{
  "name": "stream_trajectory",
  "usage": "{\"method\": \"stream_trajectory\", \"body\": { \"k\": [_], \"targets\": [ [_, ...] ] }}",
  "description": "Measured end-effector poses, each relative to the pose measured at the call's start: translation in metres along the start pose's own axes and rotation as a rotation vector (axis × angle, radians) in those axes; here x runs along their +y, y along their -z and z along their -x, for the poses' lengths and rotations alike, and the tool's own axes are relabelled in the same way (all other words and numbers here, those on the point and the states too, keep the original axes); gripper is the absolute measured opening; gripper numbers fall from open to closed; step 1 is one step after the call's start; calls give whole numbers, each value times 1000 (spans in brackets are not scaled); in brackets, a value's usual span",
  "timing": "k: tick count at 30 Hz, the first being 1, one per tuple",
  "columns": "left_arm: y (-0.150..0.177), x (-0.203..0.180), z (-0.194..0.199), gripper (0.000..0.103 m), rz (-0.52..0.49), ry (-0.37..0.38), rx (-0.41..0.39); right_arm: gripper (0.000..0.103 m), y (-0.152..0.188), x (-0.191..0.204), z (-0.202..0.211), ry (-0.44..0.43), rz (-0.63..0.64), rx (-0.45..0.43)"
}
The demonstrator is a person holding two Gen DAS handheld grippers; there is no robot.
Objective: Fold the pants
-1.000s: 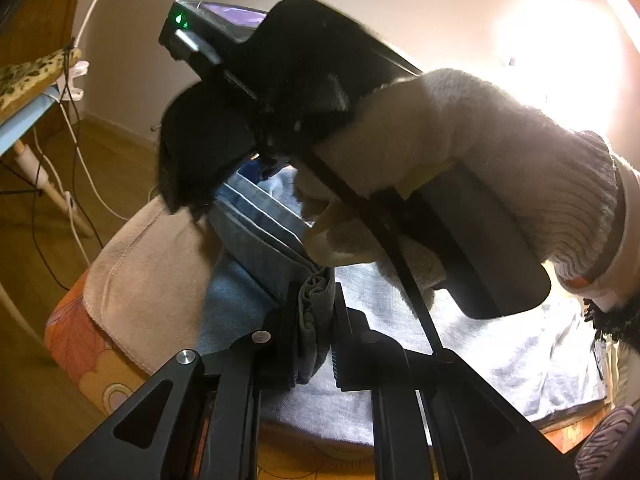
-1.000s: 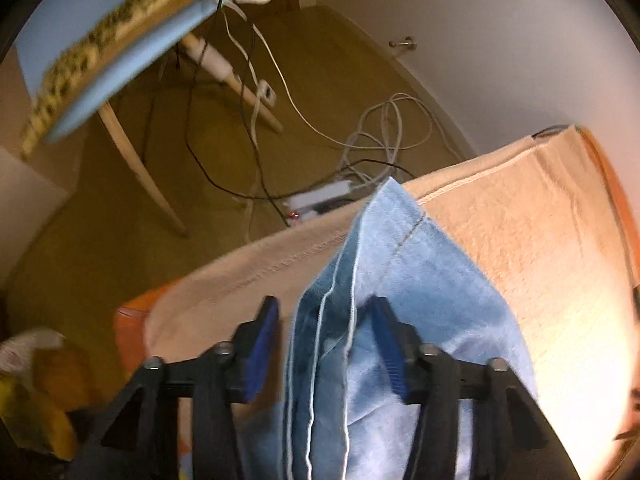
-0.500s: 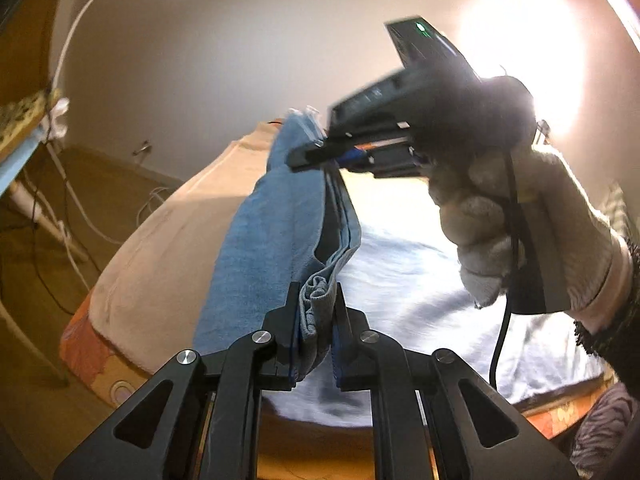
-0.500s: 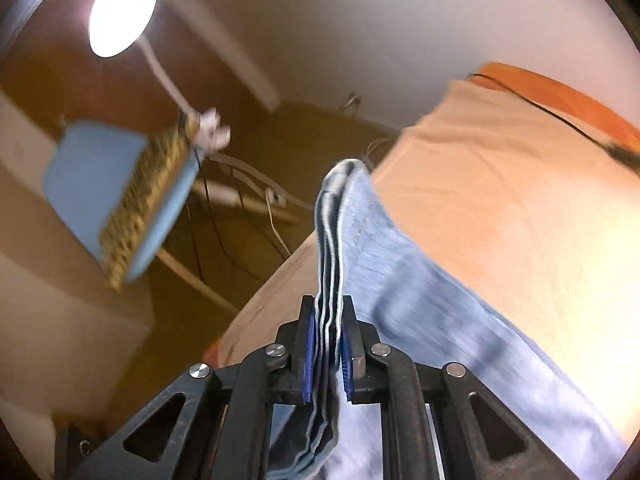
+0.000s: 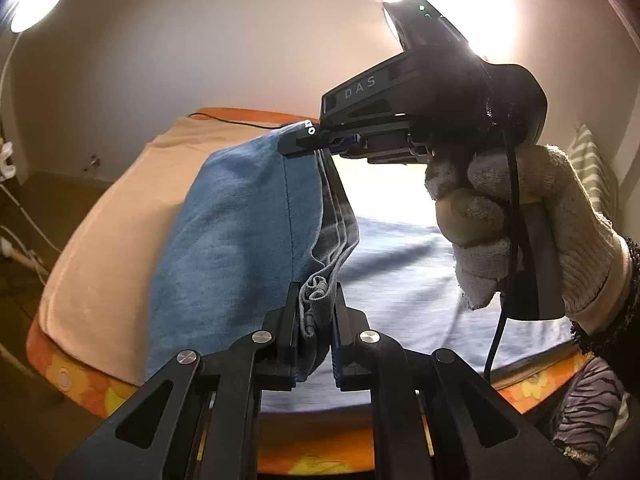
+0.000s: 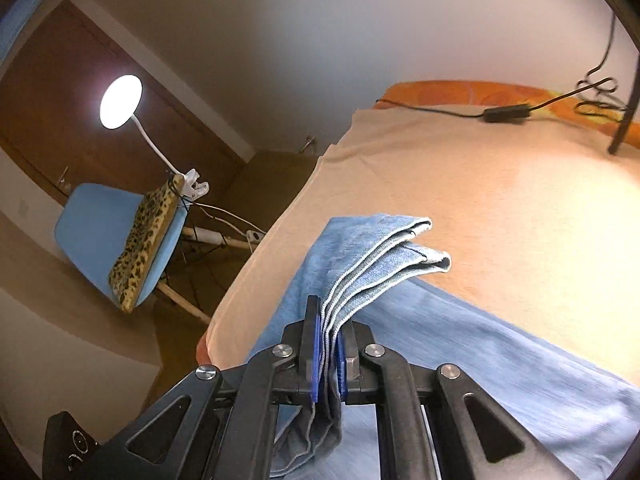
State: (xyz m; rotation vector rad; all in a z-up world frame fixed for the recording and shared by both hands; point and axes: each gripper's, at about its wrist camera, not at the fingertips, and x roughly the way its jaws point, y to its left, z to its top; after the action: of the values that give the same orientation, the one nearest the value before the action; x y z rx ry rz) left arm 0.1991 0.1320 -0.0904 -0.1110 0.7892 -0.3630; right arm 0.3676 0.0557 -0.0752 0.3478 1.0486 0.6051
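Light blue denim pants (image 5: 240, 240) hang lifted above a bed, stretched between both grippers. My left gripper (image 5: 316, 312) is shut on a bunched edge of the pants at the bottom of the left wrist view. My right gripper (image 5: 320, 142), held by a gloved hand (image 5: 520, 220), is shut on the far end of the same edge. In the right wrist view my right gripper (image 6: 328, 344) clamps several stacked hem layers of the pants (image 6: 384, 256), whose ends stick out past the pads. The rest of the pants drapes down onto the bed.
The bed carries a peach sheet (image 6: 500, 208) over an orange patterned mattress (image 5: 80, 384). A black cable with a switch (image 6: 504, 114) lies at the far edge. A blue chair with a leopard cushion (image 6: 132, 240), a clip lamp (image 6: 120, 102) and floor cables stand left.
My right gripper closed on the hem layers, then swung up and right with them, lifting the pants off the bed. My left gripper kept its hold and rose a little.
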Motion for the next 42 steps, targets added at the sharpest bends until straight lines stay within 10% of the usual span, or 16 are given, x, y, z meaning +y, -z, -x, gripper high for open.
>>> {"method": "stream_trajectory", "body": {
  "k": [42],
  "targets": [
    [-8, -245, -35, 10, -233, 400, 117, 4, 98, -169, 259, 229, -165, -203]
  ]
}}
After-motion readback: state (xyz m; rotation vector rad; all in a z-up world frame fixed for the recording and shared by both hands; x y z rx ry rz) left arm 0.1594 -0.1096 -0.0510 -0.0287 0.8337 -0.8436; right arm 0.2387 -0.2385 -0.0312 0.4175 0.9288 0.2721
